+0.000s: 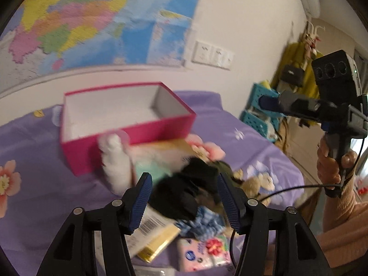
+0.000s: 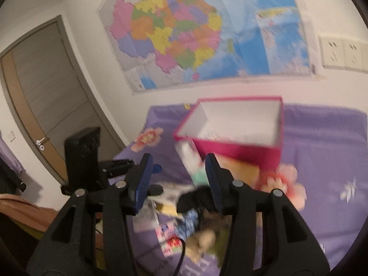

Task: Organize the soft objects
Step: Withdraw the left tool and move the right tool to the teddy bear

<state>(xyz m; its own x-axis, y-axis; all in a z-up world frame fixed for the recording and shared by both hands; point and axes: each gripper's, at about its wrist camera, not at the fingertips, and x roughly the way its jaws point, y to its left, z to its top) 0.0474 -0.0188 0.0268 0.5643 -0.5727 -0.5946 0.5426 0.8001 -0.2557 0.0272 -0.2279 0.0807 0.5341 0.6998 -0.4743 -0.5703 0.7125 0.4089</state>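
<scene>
An open pink box with a white, empty inside stands on the purple bedsheet; it also shows in the right wrist view. In front of it lies a pile: a white plush toy, a black cloth, a blue checked cloth, a tan plush and a pink tissue pack. My left gripper is open above the black cloth. My right gripper is open above the same pile; it also shows raised at the right in the left wrist view.
A gold-edged flat carton and a yellow box lie in the pile. A map hangs on the wall behind the bed. A door is at the left. Teal crates stand past the bed's right edge.
</scene>
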